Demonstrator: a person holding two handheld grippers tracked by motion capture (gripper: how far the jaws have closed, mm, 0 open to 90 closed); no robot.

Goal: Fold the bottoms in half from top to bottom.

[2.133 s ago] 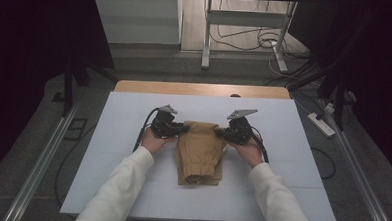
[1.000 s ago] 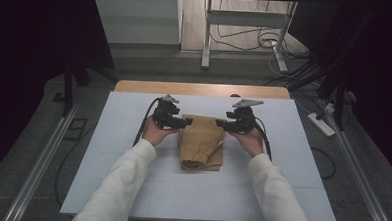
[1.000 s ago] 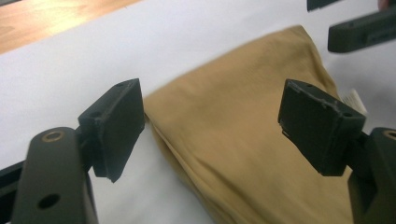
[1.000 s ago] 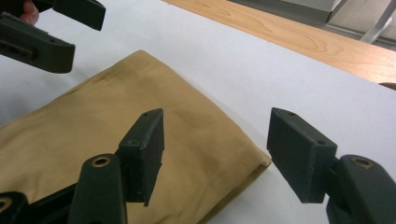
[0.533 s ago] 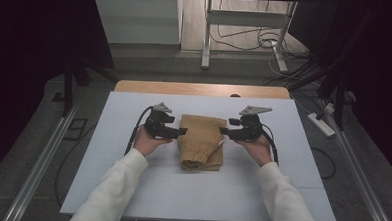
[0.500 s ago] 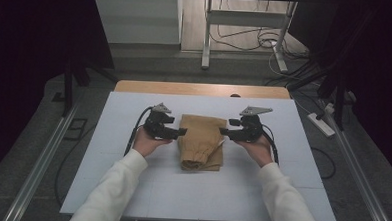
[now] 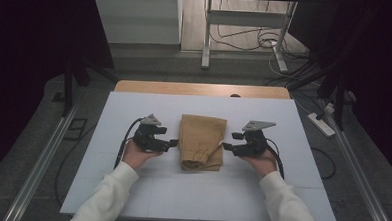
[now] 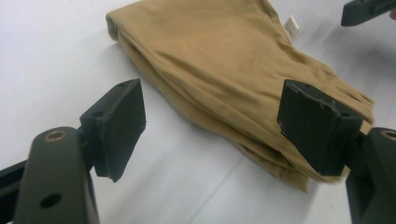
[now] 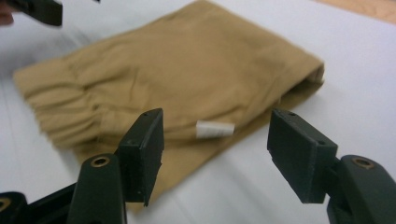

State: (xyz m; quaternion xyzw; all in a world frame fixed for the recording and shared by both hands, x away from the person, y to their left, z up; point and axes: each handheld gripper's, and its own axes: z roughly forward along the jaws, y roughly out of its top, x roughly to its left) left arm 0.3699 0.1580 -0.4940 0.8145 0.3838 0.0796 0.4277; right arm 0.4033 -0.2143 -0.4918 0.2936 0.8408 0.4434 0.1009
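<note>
A folded tan garment (image 7: 201, 141) lies in the middle of the white table (image 7: 105, 186), its gathered waistband toward the near side. My left gripper (image 7: 171, 143) rests on the table just left of it, open and empty, jaws pointing at the cloth. My right gripper (image 7: 226, 146) sits just right of it, also open and empty. In the left gripper view the garment's (image 8: 224, 79) folded edge lies a short way past the pads (image 8: 121, 126). In the right gripper view the garment (image 9: 177, 88) shows a small white tag (image 9: 214, 129) between the pads (image 9: 299, 154).
A wooden strip (image 7: 200, 89) runs along the table's far edge. Metal rails (image 7: 36, 168) flank the table on both sides. A power strip (image 7: 321, 124) and cables lie on the floor at the right. A metal stand (image 7: 245, 27) is beyond the table.
Both grippers have let go of the garment, opened and drawn apart to its left and right sides. The garment now lies flat and still on the table.
</note>
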